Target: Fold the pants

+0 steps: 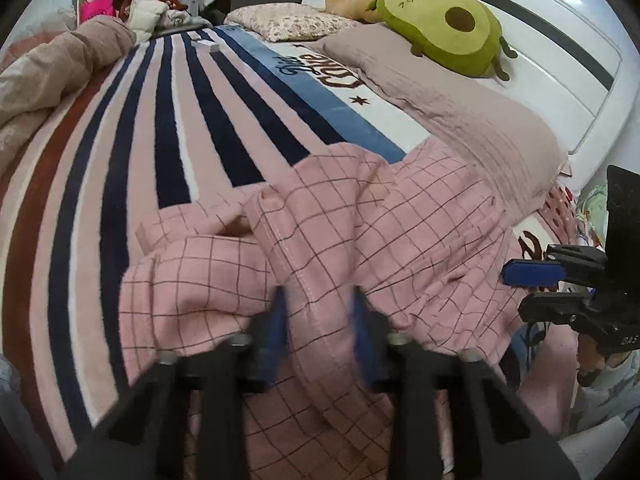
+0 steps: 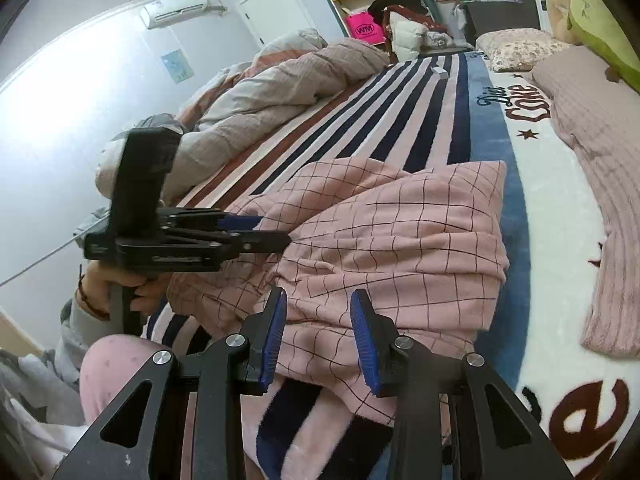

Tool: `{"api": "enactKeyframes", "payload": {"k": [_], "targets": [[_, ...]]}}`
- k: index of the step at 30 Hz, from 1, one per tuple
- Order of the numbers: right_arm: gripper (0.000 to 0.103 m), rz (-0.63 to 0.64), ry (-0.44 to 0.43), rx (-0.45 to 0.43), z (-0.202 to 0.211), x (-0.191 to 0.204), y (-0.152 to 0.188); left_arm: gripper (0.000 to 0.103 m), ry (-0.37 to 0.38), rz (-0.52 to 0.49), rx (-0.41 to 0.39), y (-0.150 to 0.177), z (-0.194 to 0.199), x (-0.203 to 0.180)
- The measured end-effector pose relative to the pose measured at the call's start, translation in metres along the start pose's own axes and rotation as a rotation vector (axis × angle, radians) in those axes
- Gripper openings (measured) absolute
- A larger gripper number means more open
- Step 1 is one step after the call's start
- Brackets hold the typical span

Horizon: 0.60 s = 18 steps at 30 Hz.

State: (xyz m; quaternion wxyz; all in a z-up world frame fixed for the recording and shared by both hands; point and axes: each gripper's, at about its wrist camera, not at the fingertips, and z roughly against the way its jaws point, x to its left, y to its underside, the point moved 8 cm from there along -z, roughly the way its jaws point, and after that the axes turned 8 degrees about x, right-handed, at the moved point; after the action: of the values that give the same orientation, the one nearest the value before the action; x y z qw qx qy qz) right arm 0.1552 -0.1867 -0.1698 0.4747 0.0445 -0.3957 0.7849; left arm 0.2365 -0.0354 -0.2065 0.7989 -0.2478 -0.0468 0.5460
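Note:
Pink checked pants (image 1: 360, 220) lie crumpled on the striped bed blanket; they also show in the right wrist view (image 2: 392, 232). My left gripper (image 1: 320, 296) is open, its blue pads either side of a raised fold of the pants. From the right wrist view the left gripper (image 2: 276, 236) sits at the left edge of the pants. My right gripper (image 2: 320, 300) is open just above the near edge of the pants, holding nothing. It shows at the right of the left wrist view (image 1: 516, 288).
The striped blanket (image 1: 160, 140) covers the bed. A pink pillow (image 1: 460, 108) and an avocado plush (image 1: 448, 24) lie by the headboard. A bunched duvet (image 2: 260, 92) runs along the far side. A small white box (image 1: 206, 45) sits on the blanket.

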Motion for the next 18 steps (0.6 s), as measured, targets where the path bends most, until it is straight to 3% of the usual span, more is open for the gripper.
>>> {"api": "enactKeyframes", "payload": {"k": [2, 9, 12, 15, 18], "targets": [[0.029, -0.002, 0.0, -0.002, 0.0, -0.001, -0.001, 0.007, -0.023, 0.007, -0.021, -0.001, 0.006, 0.003], [0.029, -0.005, 0.022, -0.021, 0.007, 0.003, -0.009, 0.005, -0.045, 0.075, -0.169, 0.0, 0.064, 0.031], [0.029, -0.007, 0.057, -0.018, 0.006, 0.002, -0.012, 0.006, -0.074, 0.097, -0.139, 0.008, 0.064, 0.047], [0.029, -0.026, 0.139, 0.014, -0.004, -0.007, -0.01, 0.008, -0.051, 0.119, -0.097, 0.022, 0.05, 0.055], [0.028, -0.03, 0.205, 0.036, -0.011, -0.014, -0.007, 0.025, -0.085, 0.129, -0.091, 0.032, 0.045, 0.064]]}}
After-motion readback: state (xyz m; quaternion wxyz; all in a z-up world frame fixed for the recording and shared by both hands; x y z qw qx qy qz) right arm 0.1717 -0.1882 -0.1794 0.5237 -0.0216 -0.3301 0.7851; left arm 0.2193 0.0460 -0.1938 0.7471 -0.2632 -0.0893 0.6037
